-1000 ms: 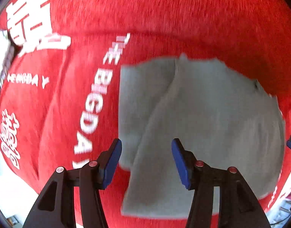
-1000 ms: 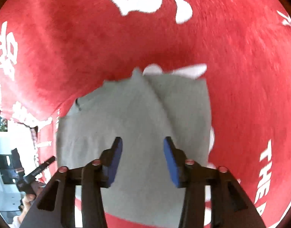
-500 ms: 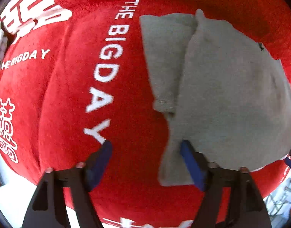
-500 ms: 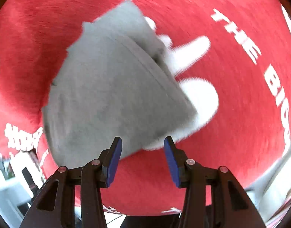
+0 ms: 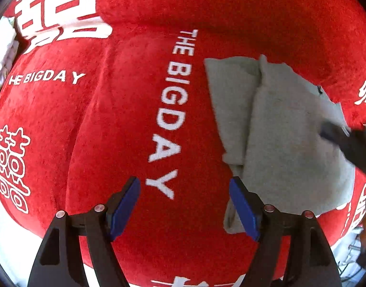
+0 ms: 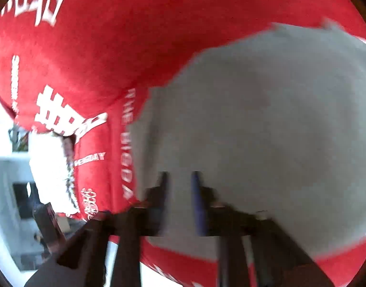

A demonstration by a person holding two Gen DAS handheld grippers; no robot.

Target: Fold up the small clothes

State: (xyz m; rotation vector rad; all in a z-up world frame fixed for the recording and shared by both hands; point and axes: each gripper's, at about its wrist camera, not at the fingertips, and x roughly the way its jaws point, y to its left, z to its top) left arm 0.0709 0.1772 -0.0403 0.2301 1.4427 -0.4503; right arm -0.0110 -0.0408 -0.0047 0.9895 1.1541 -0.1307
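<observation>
Left gripper point(image 5: 185, 203) gapes above red blanket point(image 5: 111, 119) printed "THE BIGDAY".

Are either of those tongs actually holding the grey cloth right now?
Left tongs are open and empty, beside the grey cloth. Right tongs are blurred over it; I cannot tell whether they grip.

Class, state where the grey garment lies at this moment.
In the left wrist view the grey garment lies right of centre on the red blanket, beside the white lettering.

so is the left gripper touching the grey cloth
Cannot tell: in the left wrist view the left gripper has open jaws, one overlapping the grey cloth edge.
</observation>
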